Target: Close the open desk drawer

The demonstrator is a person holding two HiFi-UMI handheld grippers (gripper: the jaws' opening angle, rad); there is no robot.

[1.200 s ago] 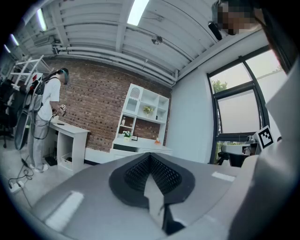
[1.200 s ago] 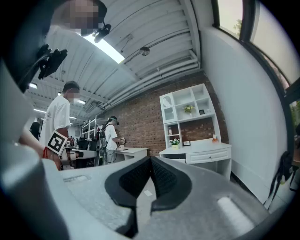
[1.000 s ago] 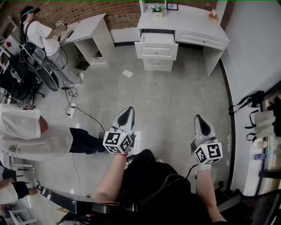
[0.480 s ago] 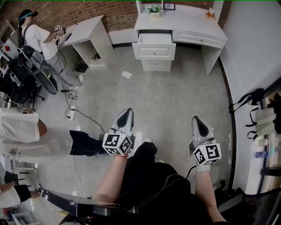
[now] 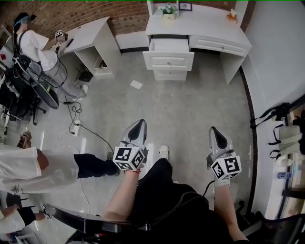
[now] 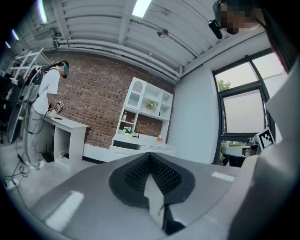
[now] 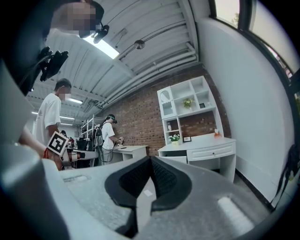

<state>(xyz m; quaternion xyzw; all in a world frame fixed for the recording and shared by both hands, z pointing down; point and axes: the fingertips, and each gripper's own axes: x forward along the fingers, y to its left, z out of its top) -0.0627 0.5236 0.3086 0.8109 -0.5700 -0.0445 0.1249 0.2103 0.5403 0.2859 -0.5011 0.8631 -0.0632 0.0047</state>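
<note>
Where this differs from a second ago: the floor point(image 5: 190, 109) and the far desk sit almost where they did in the head view. The bystander in a white shirt point(image 5: 28, 164) now lies lower at the left edge, and a white shoe point(image 5: 163, 151) has come into sight between the grippers.
Surface: a white desk point(image 5: 209, 26) against the brick wall, well apart from both grippers.
Drawer: the open drawer point(image 5: 168, 45) is the top one on the desk's left side. It is pulled out, so its front panel stands forward of the shut drawers below it and of the closed drawer to its right. Its inside shows plain white.
Left gripper point(image 5: 138, 125): jaws pressed together at the tips with nothing between them, pointing toward the desk.
Right gripper point(image 5: 214, 128): jaws likewise together and holding nothing, level with the left one.
Small things: a potted plant point(image 5: 169, 9) on the desk top; a sheet of paper point(image 5: 136, 84) on the floor.
Hard to make out: the shelf unit above the desk is cut off by the head view's top edge. The left gripper view hides the drawer behind the gripper's own body.
</note>
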